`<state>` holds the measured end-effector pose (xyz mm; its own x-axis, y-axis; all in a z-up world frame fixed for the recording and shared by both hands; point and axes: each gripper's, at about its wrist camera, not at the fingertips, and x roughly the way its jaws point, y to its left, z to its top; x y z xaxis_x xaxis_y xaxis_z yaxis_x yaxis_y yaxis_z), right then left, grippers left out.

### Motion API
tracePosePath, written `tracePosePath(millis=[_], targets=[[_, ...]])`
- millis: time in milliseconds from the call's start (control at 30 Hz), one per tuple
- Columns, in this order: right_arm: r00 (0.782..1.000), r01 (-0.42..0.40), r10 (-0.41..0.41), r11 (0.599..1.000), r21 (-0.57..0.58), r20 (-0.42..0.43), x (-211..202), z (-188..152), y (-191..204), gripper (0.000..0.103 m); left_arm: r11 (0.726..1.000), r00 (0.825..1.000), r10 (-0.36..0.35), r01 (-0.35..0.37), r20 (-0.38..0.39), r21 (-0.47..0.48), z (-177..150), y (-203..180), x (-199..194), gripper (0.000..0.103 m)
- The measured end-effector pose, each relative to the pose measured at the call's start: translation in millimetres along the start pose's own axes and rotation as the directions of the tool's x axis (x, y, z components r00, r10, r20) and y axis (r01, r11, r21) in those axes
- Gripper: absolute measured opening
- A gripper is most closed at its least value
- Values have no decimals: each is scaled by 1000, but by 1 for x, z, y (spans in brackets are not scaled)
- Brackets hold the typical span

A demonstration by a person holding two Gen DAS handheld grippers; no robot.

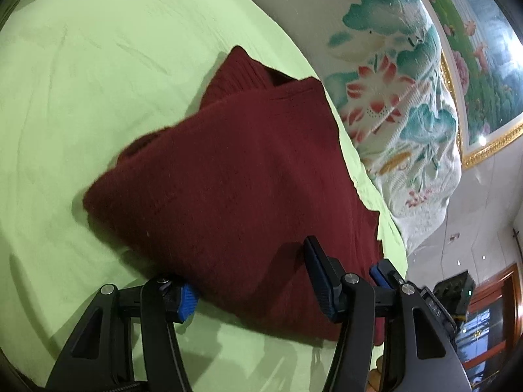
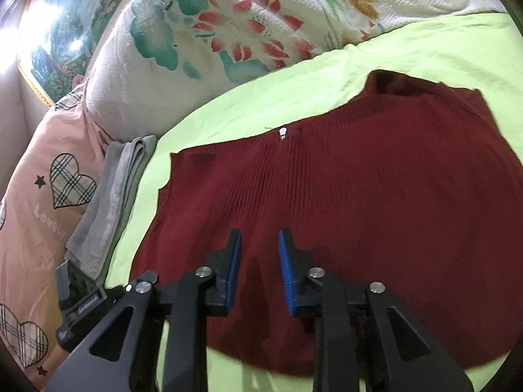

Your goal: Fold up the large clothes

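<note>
Sweater (image 2: pixel 343 196) edges lie inside sheet (image 2: pixel 425 49); both tongs (image 2: pixel 260 238) gape.

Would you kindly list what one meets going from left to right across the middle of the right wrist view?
Pink heart-print pillow → folded grey towel → strip of green sheet → dark red sweater.

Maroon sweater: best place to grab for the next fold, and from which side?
Probably the near edge of the maroon sweater, where it ends on the green sheet. It lies flat, so there is no raised fold to pinch. Slide one jaw of the right gripper under that edge, coming low from the near side. The left gripper already straddles the adjacent edge.
</note>
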<state>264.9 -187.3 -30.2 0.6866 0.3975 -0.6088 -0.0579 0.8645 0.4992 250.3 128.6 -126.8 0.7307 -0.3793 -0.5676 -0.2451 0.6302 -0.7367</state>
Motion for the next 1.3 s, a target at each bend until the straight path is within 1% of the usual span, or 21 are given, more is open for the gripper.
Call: tracePosePath(millis=[167,200,267,300,333,400,500,567,667,733,800,867,933,1000,1067,1100,1167,1200,1233,1267,1300], targets=[[994,58,-57,998,4,-97,47,-4,-5,17,1000,1000,-3,4,13,-13,8,2,4,53],[995,59,-60,998,-11,-76,48,-6,-5,16,1000,1000,-5,5,16,-19,10,3,4,51],[995,72,-73,997,-27,-68,48,-8,-3,15,1000,1000,0,0,24,-25,14,4,6,44],[994,77,-79,997,-31,-71,48,-8,-2,15,1000,1000,6,-5,28,-22,15,4,7,37],[994,82,-84,996,-41,-71,48,-8,-1,15,1000,999,10,-9,30,-18,17,3,8,25],[993,87,-91,994,-59,-72,50,-9,0,15,1000,999,-3,3,32,-4,21,-1,10,14],[994,80,-84,995,-58,-72,50,-9,-2,15,998,998,-18,15,62,61,20,-21,2,11],[995,64,-67,997,-38,-75,50,-9,-6,15,992,996,-54,45,73,117,19,-43,-4,11],[996,23,-22,1000,7,-92,51,-8,-14,15,970,992,-105,89,64,226,14,-89,-7,10],[993,-30,36,998,55,-115,47,-4,-22,15,943,990,-139,122,34,308,6,-123,-2,10],[980,-153,174,969,193,-100,30,0,-43,16,911,989,-146,136,-5,390,-8,-155,8,10],[969,-234,245,928,291,-3,3,3,-67,18,865,992,-123,127,-40,485,-28,-187,23,10],[961,-277,252,897,345,117,-32,5,-95,20,814,991,-105,132,-80,566,-54,-212,44,10],[939,-340,278,845,412,203,-58,4,-124,31,767,991,-57,120,-120,630,-81,-228,70,10],[923,-377,291,809,450,251,-76,4,-147,60,698,990,29,79,-139,712,-114,-240,102,10],[922,-378,286,808,453,260,-81,4,-153,62,667,989,64,55,-131,743,-126,-243,111,10],[926,-370,281,815,447,254,-89,7,-158,65,579,988,133,-10,-83,816,-152,-248,126,10],[931,-360,284,824,438,230,-89,9,-159,65,553,987,145,-30,-61,833,-158,-249,128,10],[934,-354,287,831,429,214,-90,12,-159,66,547,988,144,-30,-59,836,-161,-248,127,10],[936,-348,292,842,412,195,-90,14,-156,67,556,989,136,-25,-62,830,-160,-247,125,10],[939,-342,293,851,399,179,-90,14,-153,67,576,990,124,-21,-62,817,-155,-246,122,10]])
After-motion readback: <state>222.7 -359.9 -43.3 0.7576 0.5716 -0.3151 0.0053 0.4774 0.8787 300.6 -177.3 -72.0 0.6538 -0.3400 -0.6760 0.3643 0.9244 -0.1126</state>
